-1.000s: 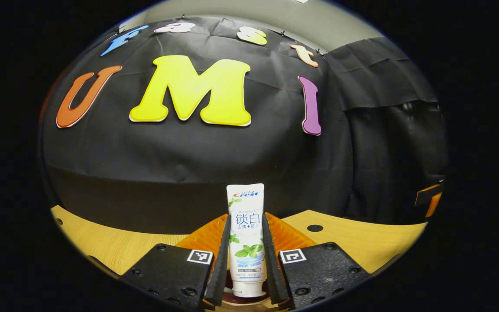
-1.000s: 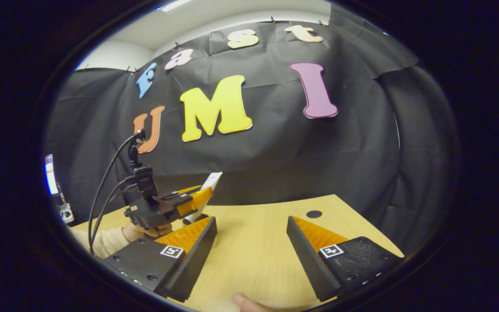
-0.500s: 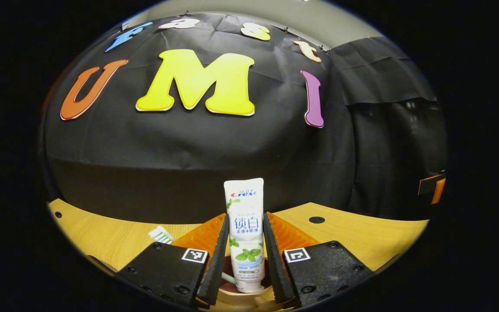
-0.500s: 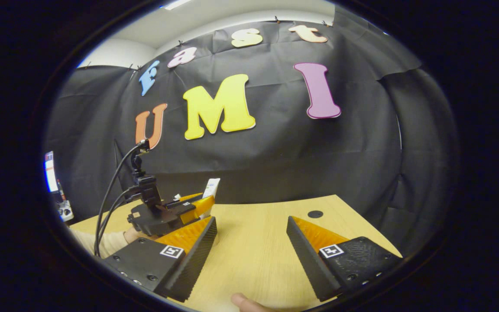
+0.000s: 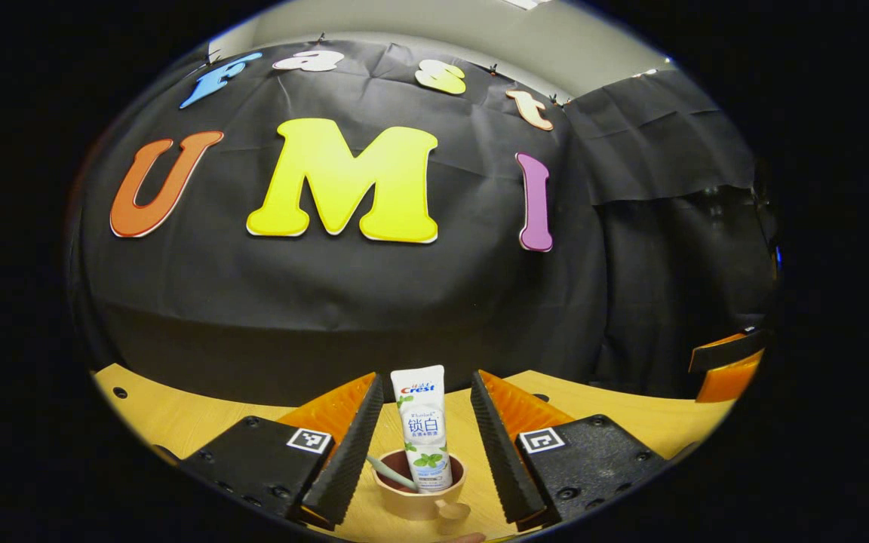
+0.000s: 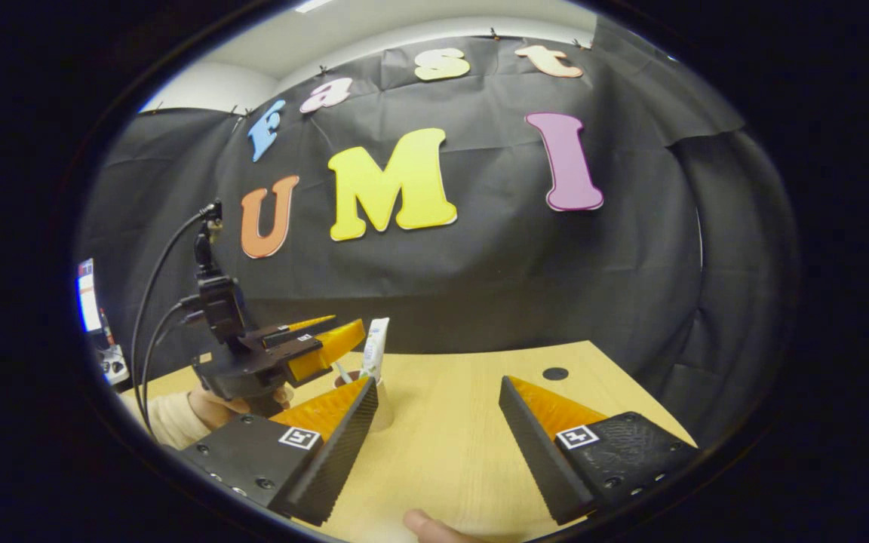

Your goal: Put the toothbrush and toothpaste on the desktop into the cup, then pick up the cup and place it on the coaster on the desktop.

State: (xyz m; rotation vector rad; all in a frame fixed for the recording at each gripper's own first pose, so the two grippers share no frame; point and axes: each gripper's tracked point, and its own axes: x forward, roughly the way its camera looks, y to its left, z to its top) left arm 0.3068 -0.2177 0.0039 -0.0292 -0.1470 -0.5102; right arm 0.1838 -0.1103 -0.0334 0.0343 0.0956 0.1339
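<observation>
left claw (image 5: 425, 430) now spread, toothpaste (image 5: 424, 437) in cup (image 5: 419, 498).

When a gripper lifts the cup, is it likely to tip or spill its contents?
Probably top-heavy: the toothpaste stands tall above the cup, so it may lean. The toothbrush rests slanted and could shift. The cup looks small, likely light and easily nudged.

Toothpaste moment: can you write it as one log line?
toothpaste: upright in cup | toothbrush: in cup | left gripper: open
</observation>
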